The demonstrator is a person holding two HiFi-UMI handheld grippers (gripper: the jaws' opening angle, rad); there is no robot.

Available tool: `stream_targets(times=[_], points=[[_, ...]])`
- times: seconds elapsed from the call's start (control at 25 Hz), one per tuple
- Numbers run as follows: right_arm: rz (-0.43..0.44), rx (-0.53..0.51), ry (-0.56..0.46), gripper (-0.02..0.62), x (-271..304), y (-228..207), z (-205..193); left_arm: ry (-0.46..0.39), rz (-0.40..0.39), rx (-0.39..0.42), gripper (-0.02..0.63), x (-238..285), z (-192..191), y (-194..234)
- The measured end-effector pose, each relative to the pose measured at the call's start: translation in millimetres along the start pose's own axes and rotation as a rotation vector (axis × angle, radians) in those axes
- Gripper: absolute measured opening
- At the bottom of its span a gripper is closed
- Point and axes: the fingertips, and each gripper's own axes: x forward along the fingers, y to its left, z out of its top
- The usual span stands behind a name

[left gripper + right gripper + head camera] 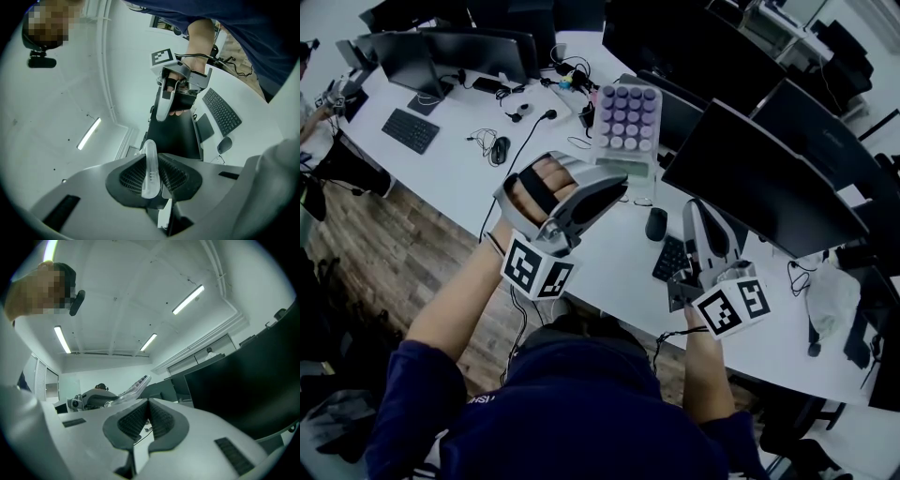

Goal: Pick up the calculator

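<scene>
The left gripper clamps the calculator by its lower edge, lifted above the middle of the tabletop. The right gripper, jaws together and empty, hovers over a keyboard near the tabletop's front edge.

A long white desk stands on a wood floor, with dark monitors lined along its far edge and more at its far left corner. Near the left end lie a black keyboard and a black mouse, with loose cables further along. Toward the near edge at right sit a second mouse and a second keyboard.
</scene>
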Motion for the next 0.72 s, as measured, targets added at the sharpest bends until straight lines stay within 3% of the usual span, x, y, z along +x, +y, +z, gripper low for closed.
stream_targets(times=[0.72], points=[[0.022,-0.011,0.026,0.005,8.6,-1.8,-5.3,0.019,-0.004,0.000,0.095,4.9,-6.9,-1.2]])
